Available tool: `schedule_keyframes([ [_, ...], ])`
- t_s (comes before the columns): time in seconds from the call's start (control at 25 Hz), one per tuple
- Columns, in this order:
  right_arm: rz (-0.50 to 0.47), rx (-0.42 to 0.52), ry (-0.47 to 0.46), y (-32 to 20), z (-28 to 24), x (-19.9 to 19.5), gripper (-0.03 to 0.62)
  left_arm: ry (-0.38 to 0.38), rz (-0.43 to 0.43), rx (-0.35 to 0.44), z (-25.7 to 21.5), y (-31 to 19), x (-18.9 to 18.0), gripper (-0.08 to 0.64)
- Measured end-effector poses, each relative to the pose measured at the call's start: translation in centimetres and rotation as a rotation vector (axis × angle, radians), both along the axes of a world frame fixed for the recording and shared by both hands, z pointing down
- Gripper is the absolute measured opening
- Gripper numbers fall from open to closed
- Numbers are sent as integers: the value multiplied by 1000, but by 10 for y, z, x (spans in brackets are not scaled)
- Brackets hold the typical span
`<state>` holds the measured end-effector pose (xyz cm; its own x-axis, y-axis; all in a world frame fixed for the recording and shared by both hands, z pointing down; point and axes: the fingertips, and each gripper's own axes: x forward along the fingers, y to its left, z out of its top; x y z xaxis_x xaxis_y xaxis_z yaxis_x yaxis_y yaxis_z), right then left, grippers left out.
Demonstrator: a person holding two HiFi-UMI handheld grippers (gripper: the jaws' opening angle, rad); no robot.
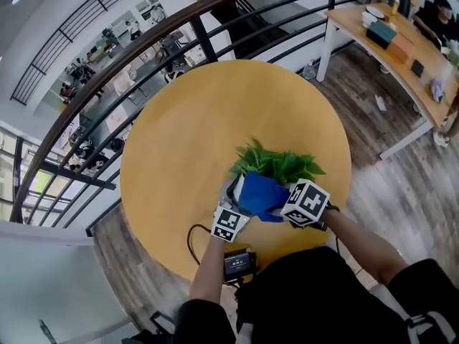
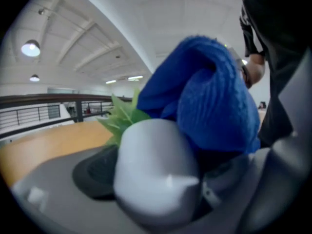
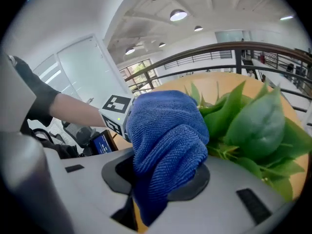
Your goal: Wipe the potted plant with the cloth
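On the round wooden table (image 1: 179, 142) stands a potted plant (image 1: 278, 165) with green leaves. Its white pot (image 2: 155, 172) sits between the jaws of my left gripper (image 2: 163, 194), which is shut on it at the plant's near-left side (image 1: 234, 198). My right gripper (image 3: 156, 189) is shut on a bunched blue cloth (image 3: 165, 135). In the head view, the cloth (image 1: 261, 195) rests against the near side of the leaves, above the pot, with the right gripper (image 1: 285, 201) just right of it. The leaves (image 3: 253, 126) lie right of the cloth in the right gripper view.
A small device with a lit screen (image 1: 238, 263) and a black cable (image 1: 192, 241) hang at the table's near edge. A dark railing (image 1: 107, 84) curves behind the table. A long desk (image 1: 401, 56) with several items stands at the far right.
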<state>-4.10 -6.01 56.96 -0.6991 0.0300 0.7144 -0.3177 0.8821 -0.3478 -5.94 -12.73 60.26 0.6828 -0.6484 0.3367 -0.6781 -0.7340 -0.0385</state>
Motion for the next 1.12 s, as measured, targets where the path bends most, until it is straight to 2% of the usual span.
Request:
schedule_keyframes([
  [0.08, -45, -6, -7, 0, -2, -12, 135, 74, -50, -33, 1, 1, -10, 491],
  [0.16, -40, -31, -50, 1, -8, -16, 135, 146, -108, -58, 0, 6, -23, 489],
  [0.24, -35, -50, -79, 6, -7, -15, 135, 150, -121, -60, 1, 14, -32, 492],
  [0.4, -146, -24, -38, 32, 6, -22, 135, 57, -68, -75, 18, 43, -38, 497],
  [0.56, -235, 86, 25, 51, 19, -41, 135, 18, -65, -117, 31, 53, -45, 500],
  [0.76, -315, 196, 44, 65, 17, -64, 135, -209, 18, -212, 63, 81, -70, 497],
  [0.84, -338, 240, 35, 69, 11, -72, 135, -265, 47, -236, 71, 88, -74, 495],
  [1.0, -371, 304, 65, 66, 14, -73, 135, -274, 66, -248, 73, 90, -72, 499],
  [1.12, -335, 282, 46, 53, 13, -73, 135, -285, 64, -264, 79, 86, -75, 508],
])
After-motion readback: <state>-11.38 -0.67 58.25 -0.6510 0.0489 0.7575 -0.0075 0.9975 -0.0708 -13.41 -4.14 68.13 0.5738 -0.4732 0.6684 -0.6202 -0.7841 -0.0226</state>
